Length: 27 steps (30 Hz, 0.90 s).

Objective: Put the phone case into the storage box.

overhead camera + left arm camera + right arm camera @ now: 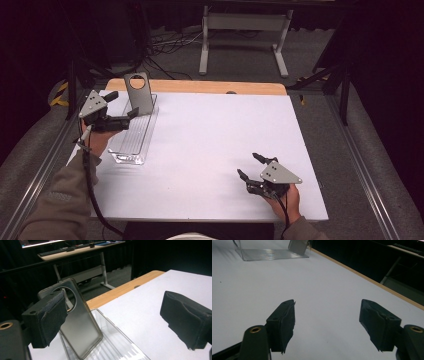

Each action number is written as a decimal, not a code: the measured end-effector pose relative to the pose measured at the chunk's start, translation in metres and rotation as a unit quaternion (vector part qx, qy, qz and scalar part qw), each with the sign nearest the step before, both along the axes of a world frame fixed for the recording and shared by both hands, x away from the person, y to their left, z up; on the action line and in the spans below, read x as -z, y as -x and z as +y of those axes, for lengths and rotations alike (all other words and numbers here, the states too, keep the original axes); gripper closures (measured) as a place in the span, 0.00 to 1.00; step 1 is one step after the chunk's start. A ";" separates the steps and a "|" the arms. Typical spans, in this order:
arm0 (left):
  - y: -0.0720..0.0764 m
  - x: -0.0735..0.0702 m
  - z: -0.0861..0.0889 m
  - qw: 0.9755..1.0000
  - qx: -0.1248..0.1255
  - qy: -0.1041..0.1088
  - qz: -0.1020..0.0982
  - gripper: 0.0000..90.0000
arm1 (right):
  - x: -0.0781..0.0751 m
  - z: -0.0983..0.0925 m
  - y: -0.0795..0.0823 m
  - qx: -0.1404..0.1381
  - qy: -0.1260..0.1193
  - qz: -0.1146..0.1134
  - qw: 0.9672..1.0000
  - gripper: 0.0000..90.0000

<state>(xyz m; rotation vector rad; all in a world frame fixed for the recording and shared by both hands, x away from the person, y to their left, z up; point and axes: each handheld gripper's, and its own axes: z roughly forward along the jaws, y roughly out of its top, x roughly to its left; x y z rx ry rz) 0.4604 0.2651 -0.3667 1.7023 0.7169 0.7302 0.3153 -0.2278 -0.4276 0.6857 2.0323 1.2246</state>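
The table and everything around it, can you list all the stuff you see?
phone case: one, grey with a round hole, standing tilted in the far end of the tray
tray: one, clear plastic, left side of the table
table: one, white top with a wooden far edge
desk frame: one, white legs, on the floor beyond the table
cables: several, dark, on the floor beyond the table
left tool: one, black with a grey plate, open, held beside the phone case
right tool: one, black with a grey plate, open, low over the near right of the table
hands: two, one holding each tool
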 end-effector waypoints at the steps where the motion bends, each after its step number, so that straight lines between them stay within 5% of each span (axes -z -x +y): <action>1: 0.001 0.000 -0.001 1.000 0.002 0.001 0.001 0.09 | 0.000 0.000 0.000 0.000 -0.001 0.001 1.000 0.33; 27: 0.037 -0.006 -0.015 0.999 0.049 0.000 -0.021 0.07 | -0.004 -0.002 0.002 0.003 -0.004 -0.007 1.000 0.32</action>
